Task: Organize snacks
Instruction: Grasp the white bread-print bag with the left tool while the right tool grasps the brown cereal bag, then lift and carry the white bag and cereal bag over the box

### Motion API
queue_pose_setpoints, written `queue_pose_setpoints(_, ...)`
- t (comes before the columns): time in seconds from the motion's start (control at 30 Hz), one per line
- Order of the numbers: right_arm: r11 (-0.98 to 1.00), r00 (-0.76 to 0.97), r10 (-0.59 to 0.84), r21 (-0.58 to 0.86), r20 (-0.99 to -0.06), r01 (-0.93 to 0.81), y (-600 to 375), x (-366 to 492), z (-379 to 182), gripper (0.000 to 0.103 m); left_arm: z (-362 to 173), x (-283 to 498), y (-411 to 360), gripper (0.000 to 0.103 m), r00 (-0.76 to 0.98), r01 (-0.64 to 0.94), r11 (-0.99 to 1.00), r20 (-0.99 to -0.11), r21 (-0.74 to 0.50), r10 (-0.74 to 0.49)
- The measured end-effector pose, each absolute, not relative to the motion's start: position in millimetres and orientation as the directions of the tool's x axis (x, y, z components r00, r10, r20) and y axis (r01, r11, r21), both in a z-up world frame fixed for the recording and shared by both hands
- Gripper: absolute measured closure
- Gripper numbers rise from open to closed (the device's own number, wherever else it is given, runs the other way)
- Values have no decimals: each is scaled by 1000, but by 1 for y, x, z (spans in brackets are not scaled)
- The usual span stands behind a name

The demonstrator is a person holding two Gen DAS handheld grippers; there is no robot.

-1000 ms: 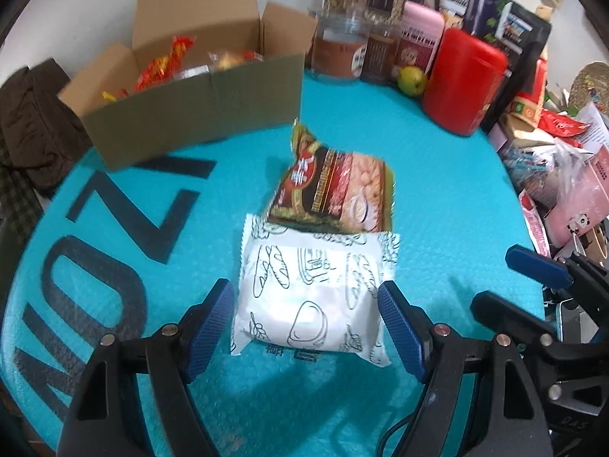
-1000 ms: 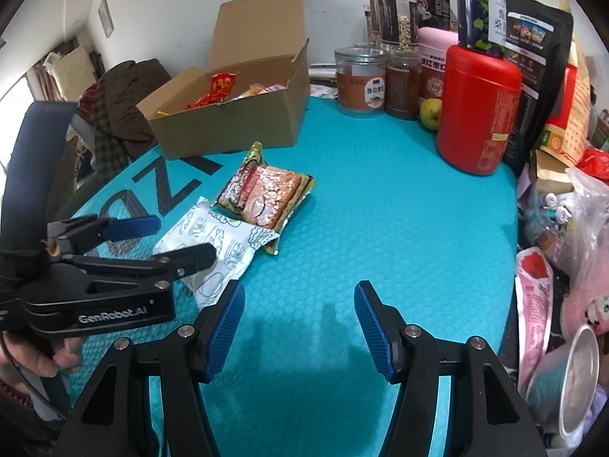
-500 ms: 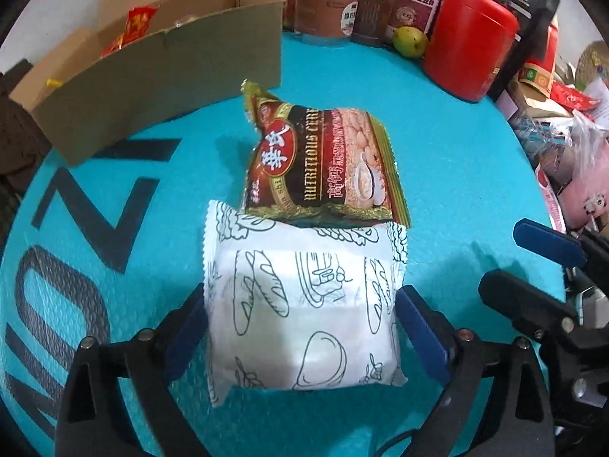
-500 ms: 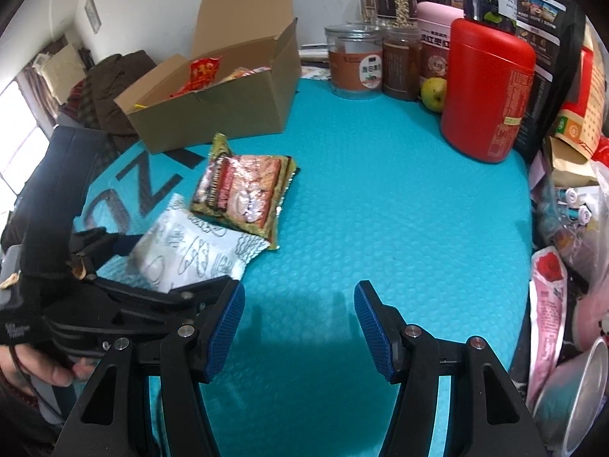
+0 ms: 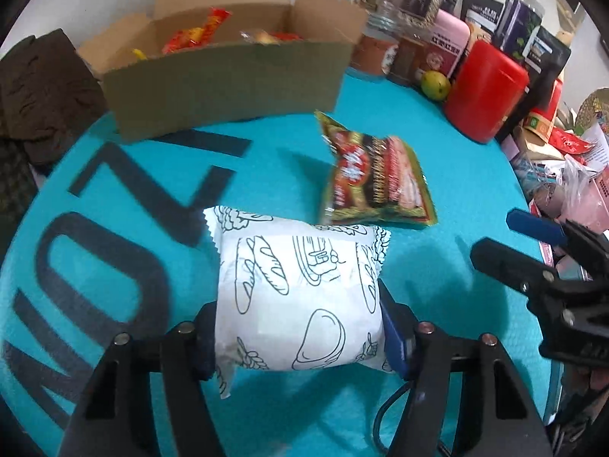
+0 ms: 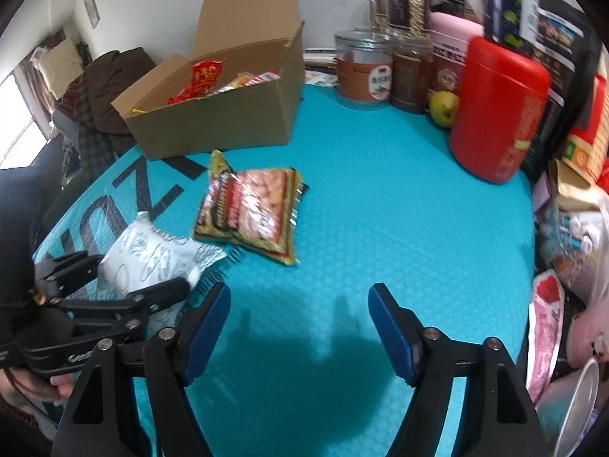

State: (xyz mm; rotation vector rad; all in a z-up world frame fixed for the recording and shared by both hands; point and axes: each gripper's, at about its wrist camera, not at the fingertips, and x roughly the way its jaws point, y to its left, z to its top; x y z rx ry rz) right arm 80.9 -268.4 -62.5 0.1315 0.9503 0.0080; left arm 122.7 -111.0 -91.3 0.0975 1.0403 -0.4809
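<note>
A white snack packet (image 5: 300, 266) printed with bread drawings sits between the fingers of my left gripper (image 5: 297, 316). Its jaws are closing and the pads press the packet's two sides. The right wrist view shows the same packet (image 6: 152, 255) in the left gripper (image 6: 131, 272), its far end raised off the mat. Just beyond it a red and gold snack packet (image 5: 377, 182) lies flat. An open cardboard box (image 5: 228, 87) with several snacks inside stands at the back. My right gripper (image 6: 300, 293) hovers over bare mat, its jaws opening with nothing between them.
A teal mat (image 6: 380, 209) with large black letters covers the round table. A red canister (image 6: 498, 114), jars, a green fruit (image 6: 443, 108) and bags crowd the back right. Loose packets and a metal bowl (image 6: 571, 392) lie at the right edge. Dark clothing (image 5: 42, 95) sits left of the box.
My left gripper slid forward around the white packet, then closed on it; the packet now sits apart from the red and gold one. The right gripper's jaws have widened.
</note>
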Motion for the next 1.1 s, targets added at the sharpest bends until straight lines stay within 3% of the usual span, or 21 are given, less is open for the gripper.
queue_pose_setpoints(0.33,996,586,65,86,-807,8,-233,129,-60,0,-82,154,-67,38,529,327,943,-813,-66,-241)
queue_pose_setpoints(0.83,998,531,-27,8,-847,63,-222,189,-95,0,-106,188,-38,38,522,230,970,-832,-77,-189)
queue_pose_setpoints(1.0,994,498,15,67,-867,86,-227,191,-110,1,-106,186,-38,38,526,228,971,-829,-76,-189)
queue_pose_setpoints(1.07,990,500,39,102,-865,98,-230,188,-113,5,-105,184,-39,38,524,229,970,-831,-74,-187)
queue_pose_setpoints(1.1,990,514,41,105,-857,95,-231,185,-112,16,-104,183,-39,38,522,231,970,-832,-75,-189)
